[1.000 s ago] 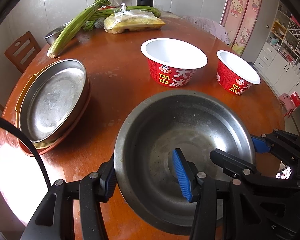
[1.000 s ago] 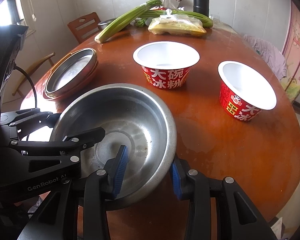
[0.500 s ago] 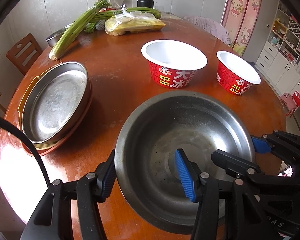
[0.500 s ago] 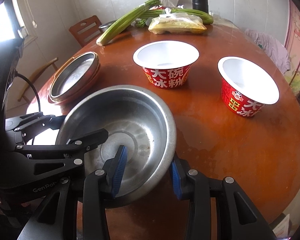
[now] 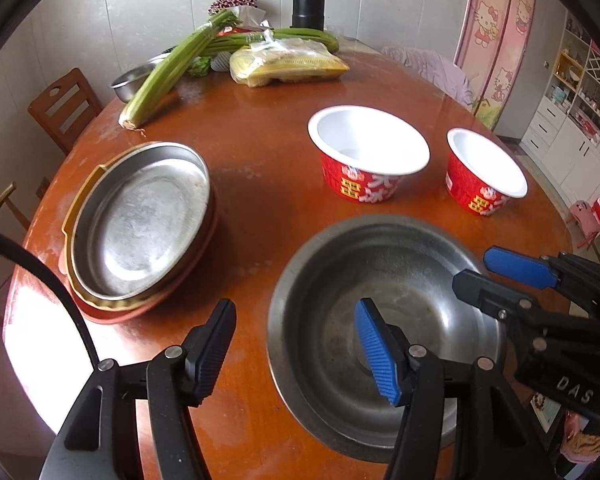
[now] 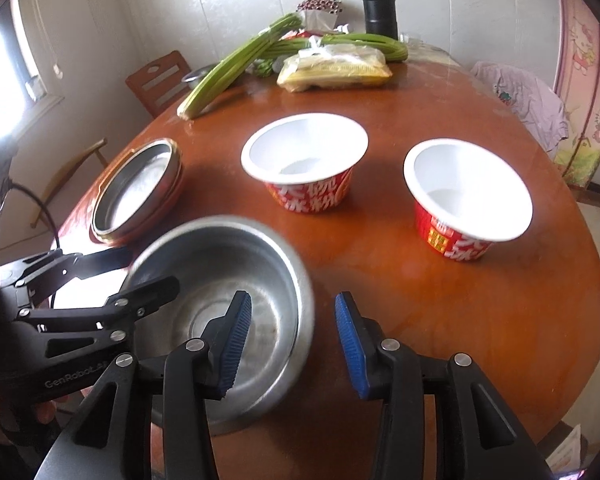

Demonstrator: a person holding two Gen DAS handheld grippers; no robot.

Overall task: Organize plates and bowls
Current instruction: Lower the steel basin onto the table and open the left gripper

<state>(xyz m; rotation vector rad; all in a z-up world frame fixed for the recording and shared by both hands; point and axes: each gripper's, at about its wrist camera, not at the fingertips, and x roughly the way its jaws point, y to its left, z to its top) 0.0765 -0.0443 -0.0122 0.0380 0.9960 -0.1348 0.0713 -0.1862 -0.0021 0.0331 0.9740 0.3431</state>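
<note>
Both tools have just been letting go of the steel bowl (image 5: 384, 332). The left gripper (image 5: 296, 344) has its jaws spread, the near rim of the bowl passing between them with a clear gap on the outer side; its jaws have just been opening. The right gripper (image 6: 294, 336) has also just been opening, and its pads (image 6: 236, 340) stand off the far rim, one inside the bowl and one outside. So the bowl is released and sits on the table (image 5: 268, 152), near the front edge, with the two red paper bowls (image 5: 368, 156) (image 5: 486, 174) behind it and the stacked metal pans (image 5: 140, 224) off to the left.

The bowl looks smeared in the right wrist view, so it may be rocking or sliding, though I cannot be sure it is not just camera blur. The risk from here is a snag: each gripper has one finger down inside the bowl, and pulling away sideways rather than upward could hook the rim and drag or tip the bowl toward the table edge. The two grippers also sit close together over the bowl and could knock each other.

The left wrist view shows the pan stack from above, with a yellow rim under the top pan. The right wrist view shows how much table lies between the steel bowl and the right-hand paper bowl.
</note>
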